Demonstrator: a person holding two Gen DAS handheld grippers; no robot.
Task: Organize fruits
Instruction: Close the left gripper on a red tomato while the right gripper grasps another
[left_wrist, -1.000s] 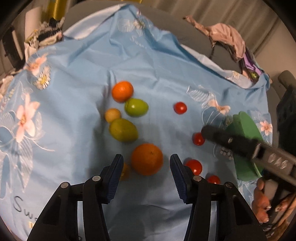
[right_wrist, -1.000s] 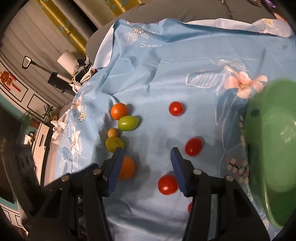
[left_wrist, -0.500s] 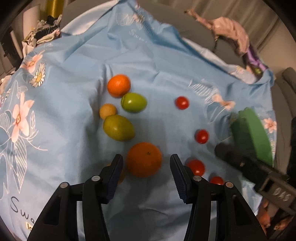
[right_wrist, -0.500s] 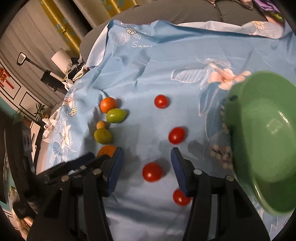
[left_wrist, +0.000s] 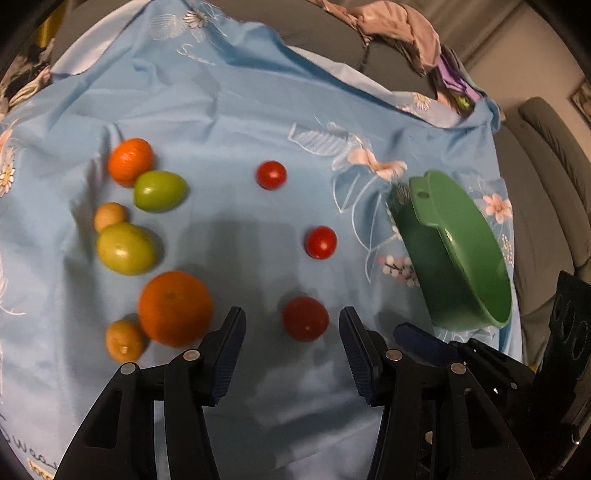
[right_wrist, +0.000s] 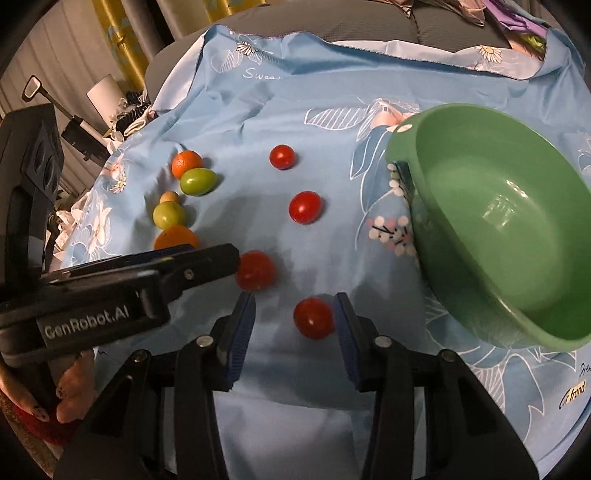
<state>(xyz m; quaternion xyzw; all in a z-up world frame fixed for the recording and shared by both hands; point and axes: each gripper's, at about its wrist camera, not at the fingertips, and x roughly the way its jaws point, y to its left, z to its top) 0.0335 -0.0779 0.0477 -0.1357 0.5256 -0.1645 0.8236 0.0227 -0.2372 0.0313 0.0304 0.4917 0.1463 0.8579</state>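
Note:
Fruits lie on a blue flowered cloth (left_wrist: 236, 110). My left gripper (left_wrist: 291, 325) is open, with a red tomato (left_wrist: 306, 319) between its fingertips on the cloth. My right gripper (right_wrist: 293, 314) is open around another red tomato (right_wrist: 313, 318). Two more tomatoes (left_wrist: 320, 242) (left_wrist: 271, 174) lie further off. At the left are a big orange (left_wrist: 175, 308), a small orange (left_wrist: 130, 161), two green fruits (left_wrist: 159, 191) (left_wrist: 125, 249) and two small yellowish fruits (left_wrist: 109, 216) (left_wrist: 123, 340). An empty green bowl (right_wrist: 495, 229) stands at the right, tilted.
The left gripper's body (right_wrist: 110, 291) reaches in from the left of the right wrist view. A grey sofa (left_wrist: 546, 177) with heaped clothes (left_wrist: 402, 29) borders the cloth at the back and right. Household clutter (right_wrist: 96, 110) stands beyond the left edge.
My left gripper has shifted right from the big orange to a red tomato. My right gripper has moved nearer and right to frame another tomato; the bowl looms larger.

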